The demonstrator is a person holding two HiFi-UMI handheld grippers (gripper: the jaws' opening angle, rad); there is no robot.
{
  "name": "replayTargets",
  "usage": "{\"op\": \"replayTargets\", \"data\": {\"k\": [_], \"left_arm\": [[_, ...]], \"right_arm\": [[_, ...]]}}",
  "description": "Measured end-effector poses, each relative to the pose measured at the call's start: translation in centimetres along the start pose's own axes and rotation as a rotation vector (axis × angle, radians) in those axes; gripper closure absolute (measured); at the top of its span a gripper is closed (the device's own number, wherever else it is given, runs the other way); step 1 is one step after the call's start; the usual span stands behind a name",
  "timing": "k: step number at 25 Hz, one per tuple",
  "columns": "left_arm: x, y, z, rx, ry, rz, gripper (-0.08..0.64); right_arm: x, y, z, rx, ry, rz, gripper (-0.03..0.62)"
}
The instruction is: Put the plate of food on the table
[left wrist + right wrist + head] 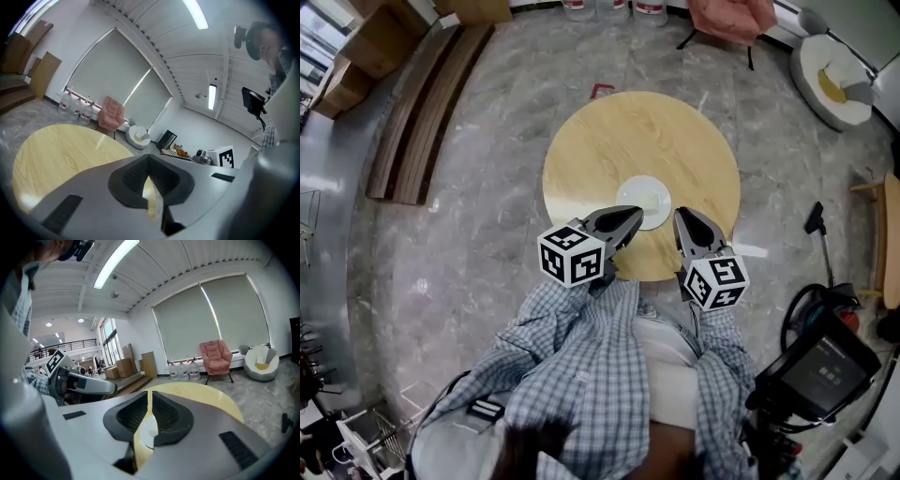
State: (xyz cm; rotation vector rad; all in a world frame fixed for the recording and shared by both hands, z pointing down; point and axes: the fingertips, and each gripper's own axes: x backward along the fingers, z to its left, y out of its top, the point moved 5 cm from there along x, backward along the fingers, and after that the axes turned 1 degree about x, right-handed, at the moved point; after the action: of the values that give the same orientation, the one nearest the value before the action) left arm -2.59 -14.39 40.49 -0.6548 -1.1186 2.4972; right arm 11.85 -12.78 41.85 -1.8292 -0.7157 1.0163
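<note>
Marble floor (487, 234) surrounds a round pale-wood table (609, 141), with a pink armchair (727, 19) far beyond the tongs. The left tongs (635, 217) and the right tongs (679, 216) hover over the near table edge, each pressed together and pinching nothing. The white plate (643, 199) lies on the table just ahead, between both tips. Any food on it seems too small to make out.

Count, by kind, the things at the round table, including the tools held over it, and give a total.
Round light-wood table: 1
White round plate: 1
Grey hand-held grippers: 2 (left hand-held gripper, right hand-held gripper)
Total: 4
</note>
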Motion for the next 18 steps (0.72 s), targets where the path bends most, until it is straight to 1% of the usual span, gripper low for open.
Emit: {"op": "replayTargets", "data": {"k": [3,6,9,11,14,18], "left_arm": [[0.3,1.0,-1.2,-0.015,-0.027,-0.017,0.554],[0.7,2.5,-1.9,-0.037,-0.039,-0.043,0.554],[0.8,3.4,-2.6,-0.061,-0.067,-0.060,0.554],[0.4,3.5,-2.9,-0.063,-0.089,-0.063,0.554],[-0.2,3.2,-3.2,-0.066,-0.100,-0.052,0.554],[-0.2,2.5,-3.5,-0.057,-0.110,-0.034,0.554]], "right_arm": [[1.4,1.6,0.1,-0.006,-0.012,-0.056,0.554],[2.2,3.2,0.6,-0.003,-0.006,-0.099,0.554],[2.7,4.1,0.9,0.035,-0.009,-0.132,0.554],[3.0,4.1,0.6,0.066,-0.015,-0.142,0.554],[3.5,3.9,-0.1,0.066,-0.023,-0.142,0.556],[3.8,3.6,0.3,0.092,-0.039,-0.135,0.568]]}}
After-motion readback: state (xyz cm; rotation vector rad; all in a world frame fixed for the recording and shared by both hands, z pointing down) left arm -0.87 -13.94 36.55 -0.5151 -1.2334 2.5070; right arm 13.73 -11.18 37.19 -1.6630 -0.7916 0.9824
